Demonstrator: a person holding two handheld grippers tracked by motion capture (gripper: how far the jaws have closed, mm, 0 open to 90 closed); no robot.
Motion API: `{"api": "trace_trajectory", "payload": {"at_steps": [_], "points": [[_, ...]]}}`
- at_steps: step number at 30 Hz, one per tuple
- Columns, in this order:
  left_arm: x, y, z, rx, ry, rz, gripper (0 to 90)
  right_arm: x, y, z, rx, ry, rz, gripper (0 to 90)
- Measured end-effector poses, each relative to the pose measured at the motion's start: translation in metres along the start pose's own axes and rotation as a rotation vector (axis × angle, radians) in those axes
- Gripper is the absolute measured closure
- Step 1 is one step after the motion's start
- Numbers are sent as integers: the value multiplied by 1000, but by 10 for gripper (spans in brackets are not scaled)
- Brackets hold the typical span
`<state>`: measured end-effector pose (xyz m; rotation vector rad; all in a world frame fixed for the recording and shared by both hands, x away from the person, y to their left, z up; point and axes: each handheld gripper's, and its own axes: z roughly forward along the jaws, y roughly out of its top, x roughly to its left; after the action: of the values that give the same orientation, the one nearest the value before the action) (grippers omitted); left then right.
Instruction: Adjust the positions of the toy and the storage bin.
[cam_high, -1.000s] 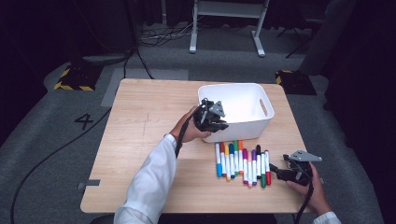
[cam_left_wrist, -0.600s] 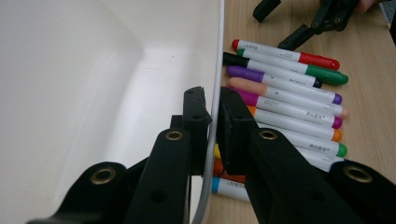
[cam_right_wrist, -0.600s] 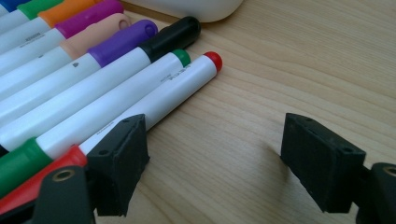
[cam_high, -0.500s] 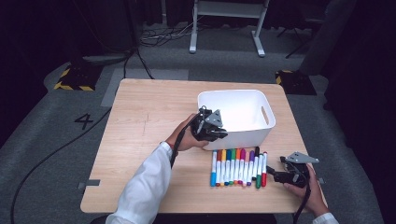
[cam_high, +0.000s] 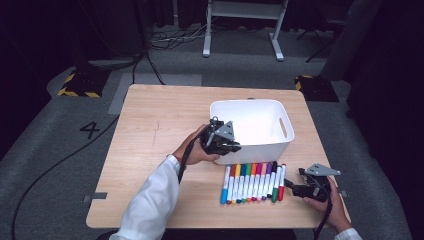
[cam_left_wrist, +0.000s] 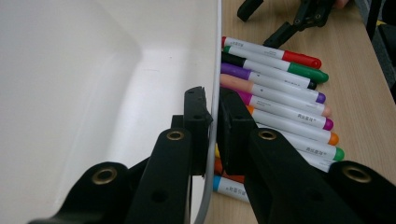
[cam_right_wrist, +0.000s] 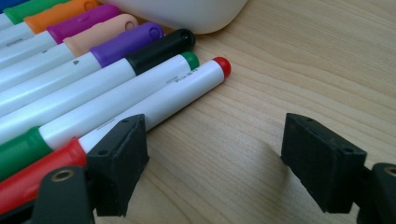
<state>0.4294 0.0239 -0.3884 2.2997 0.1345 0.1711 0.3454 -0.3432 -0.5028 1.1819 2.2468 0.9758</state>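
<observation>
Wooden table (cam_high: 150, 130) | left gripper (cam_high: 220, 139) clamps white bin (cam_high: 250, 120) front wall (cam_left_wrist: 215, 70) | right gripper (cam_high: 307, 187) spread open, level beside red marker (cam_right_wrist: 154, 105), right of bin-front marker row (cam_high: 252, 182)

A light wooden table (cam_high: 165, 115) stands on grey carpet (cam_high: 60, 165) in a dark room. Black cables (cam_high: 150, 45) trail past a white metal stand (cam_high: 242, 22).

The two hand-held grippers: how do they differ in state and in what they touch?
The left hand-held gripper is shut on the near wall of the white bin, one jaw inside and one outside; the right hand-held gripper is open and grips nothing. The left one is raised at the bin's rim; the right one lies low over the table, one jaw beside the red marker. Both have black jaws.
</observation>
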Motion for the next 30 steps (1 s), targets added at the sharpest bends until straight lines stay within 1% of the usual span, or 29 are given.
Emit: {"api": "trace_trajectory", "payload": {"at_steps": [2, 4, 5, 6, 7, 8, 9, 10, 11, 12, 13, 14, 15, 17, 18, 19, 20, 21, 22, 23, 25, 26, 27, 28, 30], "points": [[0, -1, -2, 1, -7, 4, 828, 0, 0, 0, 1, 3, 1, 230], [-2, -1, -3, -1, -6, 2, 771, 0, 0, 0, 0, 2, 1, 230], [-2, 0, -4, -3, -1, 3, 771, 0, 0, 0, 0, 2, 0, 230], [-3, 0, -6, -10, 12, -8, 667, 0, 0, 0, -1, 2, 0, 230], [-4, 1, -9, -31, 31, -25, 633, 0, 0, 0, 0, 2, 0, 229], [-5, 1, -13, -47, 27, -35, 629, 0, 0, 0, -1, 2, 0, 229], [-6, 1, -16, -59, 33, -34, 611, 0, 0, 0, 0, 4, 0, 229], [-6, 1, -16, -59, 33, -34, 569, 0, 0, 0, 0, 4, 0, 229], [-9, 2, -22, -63, 64, -36, 532, -1, 0, 0, -1, 8, 1, 229], [-9, 2, -22, -63, 64, -36, 529, -1, 0, 0, -1, 8, 1, 229], [-13, 2, -29, -71, 77, -33, 506, -1, -1, 0, -2, 9, 4, 228], [-13, 2, -29, -71, 77, -33, 477, -1, -1, 0, -2, 9, 4, 227], [-16, 2, -34, -71, 103, -45, 437, -1, -1, 0, -2, 9, 3, 227], [-20, -1, -39, -70, 134, -61, 380, -1, -1, 0, -2, 9, 3, 226], [-22, -3, -42, -68, 152, -63, 331, -1, -1, 0, -2, 9, 3, 225], [-24, -4, -44, -63, 170, -65, 300, -1, -1, 0, -1, 10, 3, 223], [-25, -6, -46, -63, 184, -68, 282, -1, -1, 0, -2, 11, 4, 222], [-25, -6, -46, -63, 184, -68, 252, -1, -1, 0, -2, 11, 4, 222], [-27, -9, -50, -68, 196, -75, 219, -1, -1, 0, -2, 11, 5, 222], [-30, -14, -54, -84, 209, -93, 206, -1, -1, 0, -2, 11, 5, 221], [-33, -19, -60, -80, 242, -103, 162, -1, -1, 0, -2, 12, 6, 221], [-35, -22, -62, -81, 263, -102, 154, -1, -1, 0, -1, 11, 6, 221], [-35, -22, -62, -81, 263, -102, 157, -1, -1, 0, -1, 11, 6, 221], [-38, -26, -66, -87, 280, -110, 157, -1, -1, 0, -2, 11, 8, 221], [-41, -33, -70, -91, 295, -118, 154, -1, -1, 0, -2, 11, 6, 219]]}}
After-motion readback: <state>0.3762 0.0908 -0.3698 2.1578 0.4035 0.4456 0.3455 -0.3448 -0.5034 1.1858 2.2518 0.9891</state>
